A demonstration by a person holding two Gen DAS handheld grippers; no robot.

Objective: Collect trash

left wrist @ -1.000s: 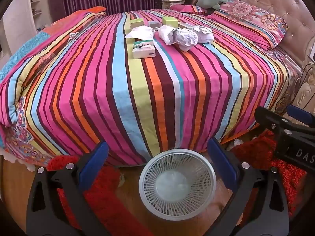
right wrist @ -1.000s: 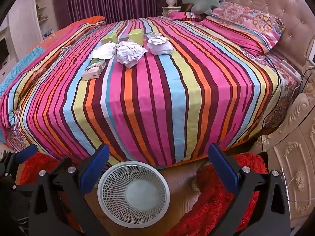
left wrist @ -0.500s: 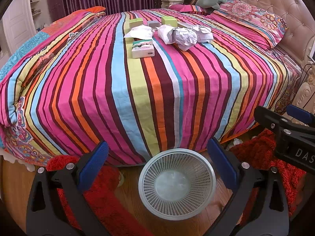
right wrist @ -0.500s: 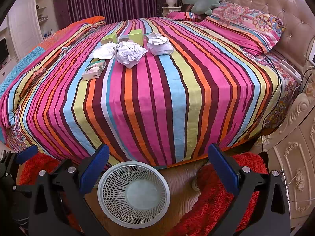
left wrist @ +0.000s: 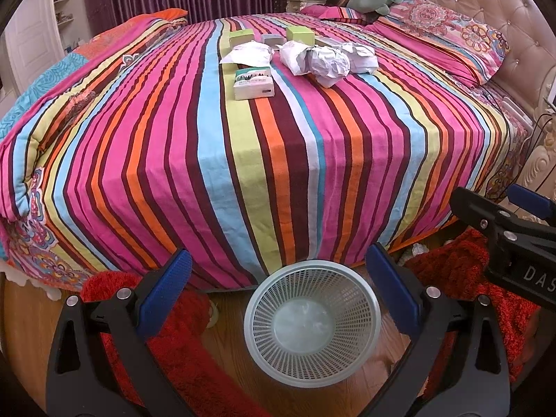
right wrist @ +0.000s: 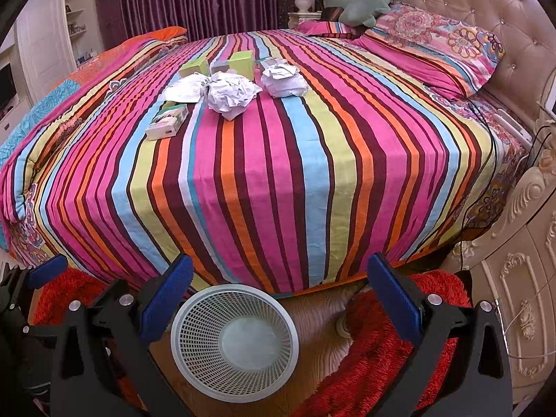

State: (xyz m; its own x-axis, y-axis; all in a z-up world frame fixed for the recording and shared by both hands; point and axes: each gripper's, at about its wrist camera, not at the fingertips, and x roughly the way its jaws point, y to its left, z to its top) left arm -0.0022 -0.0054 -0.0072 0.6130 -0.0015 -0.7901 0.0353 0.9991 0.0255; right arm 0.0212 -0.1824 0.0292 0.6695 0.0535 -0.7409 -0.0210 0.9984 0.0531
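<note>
Trash lies in a cluster far up the striped bed [left wrist: 278, 160]: crumpled white paper balls [left wrist: 328, 64] [right wrist: 231, 93], a flat white wrapper [left wrist: 248, 52], a white-green carton [left wrist: 253, 82] [right wrist: 166, 121] and small green boxes [left wrist: 299, 33] [right wrist: 241, 63]. A white mesh basket [left wrist: 311, 312] [right wrist: 234, 342] stands empty on the floor at the bed's foot. My left gripper [left wrist: 278, 285] and right gripper [right wrist: 278, 288] are both open and empty, hovering over the basket, far from the trash.
Red shaggy rugs [right wrist: 382, 358] flank the basket on the wooden floor. Patterned pillows [right wrist: 434, 41] and a green plush [right wrist: 365, 0] lie by the tufted headboard. A carved cream nightstand [right wrist: 521, 278] with cables stands at right. Purple curtains hang behind.
Both views have shifted only slightly; the bed sits a touch lower in the left wrist view. Nothing has been picked up or moved.
</note>
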